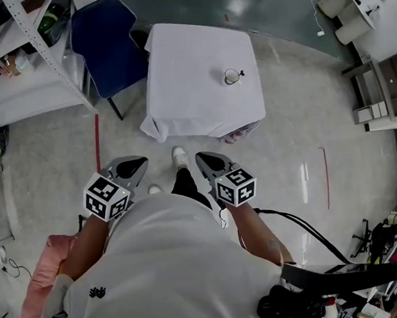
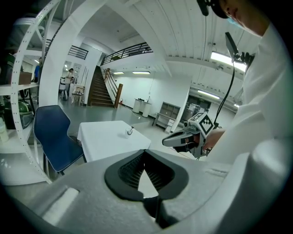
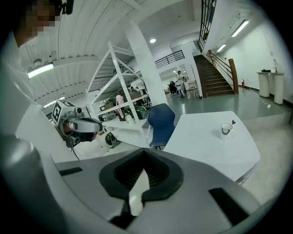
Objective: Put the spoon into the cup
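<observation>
The thin dark spoon point(image 1: 241, 73) stands in the small white cup point(image 1: 231, 77) on the square white-clothed table point(image 1: 184, 90), at 12 o'clock from the person. The grey left gripper point(image 1: 141, 162) and right gripper point(image 1: 201, 156) are clenched and empty.

The person wears a white T-shirt point(image 1: 174, 271) with a small black logo point(image 1: 97, 292), black trousers point(image 1: 184, 181) and white shoes point(image 1: 178, 156). The left gripper point(image 1: 139, 162) and the right gripper point(image 1: 203, 157) look the same: each has a smooth grey shell that narrows to the front, black ribbed pads point(image 2: 132, 172) set in a dark rounded frame, and a cube point(image 1: 105, 197) with black-and-white square markers. A thin black cable point(image 1: 277, 213) leaves the right gripper.
</observation>
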`<state>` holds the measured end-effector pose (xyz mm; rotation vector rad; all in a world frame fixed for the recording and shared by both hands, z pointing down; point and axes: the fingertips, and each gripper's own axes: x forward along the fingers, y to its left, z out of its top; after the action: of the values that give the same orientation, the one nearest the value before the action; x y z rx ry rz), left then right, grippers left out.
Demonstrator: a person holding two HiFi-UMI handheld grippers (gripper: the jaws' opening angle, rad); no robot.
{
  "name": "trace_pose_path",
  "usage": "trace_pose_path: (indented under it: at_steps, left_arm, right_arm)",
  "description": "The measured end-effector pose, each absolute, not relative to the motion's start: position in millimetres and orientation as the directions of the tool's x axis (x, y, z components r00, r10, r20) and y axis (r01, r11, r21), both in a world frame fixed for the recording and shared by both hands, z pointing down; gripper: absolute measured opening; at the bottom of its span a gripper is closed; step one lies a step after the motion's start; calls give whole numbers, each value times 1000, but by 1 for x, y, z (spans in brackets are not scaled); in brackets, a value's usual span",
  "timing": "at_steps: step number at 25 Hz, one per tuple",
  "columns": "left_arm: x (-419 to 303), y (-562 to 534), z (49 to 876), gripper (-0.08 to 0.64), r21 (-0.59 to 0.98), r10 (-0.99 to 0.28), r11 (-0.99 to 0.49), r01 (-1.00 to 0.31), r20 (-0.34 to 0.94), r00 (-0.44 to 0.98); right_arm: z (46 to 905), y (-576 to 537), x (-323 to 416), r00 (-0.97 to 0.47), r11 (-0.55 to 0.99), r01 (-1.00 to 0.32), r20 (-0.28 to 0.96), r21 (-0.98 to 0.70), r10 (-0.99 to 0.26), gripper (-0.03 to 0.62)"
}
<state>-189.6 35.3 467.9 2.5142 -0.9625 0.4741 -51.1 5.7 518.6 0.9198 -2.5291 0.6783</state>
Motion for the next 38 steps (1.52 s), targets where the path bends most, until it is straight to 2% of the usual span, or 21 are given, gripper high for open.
trace_pose_path:
  at_steps: [17,38]
  left_arm:
    - [-206,53,471,9,249,-592,-643,-724,437,677]
    - [-177,60,481,9,263,-531,-677,-687,472,704]
  right_arm:
    - [512,15,-74,-745,730,-629,477,-268,-467,8]
    - [527,30,-50,-730,701,-652,488,-289,-478,8]
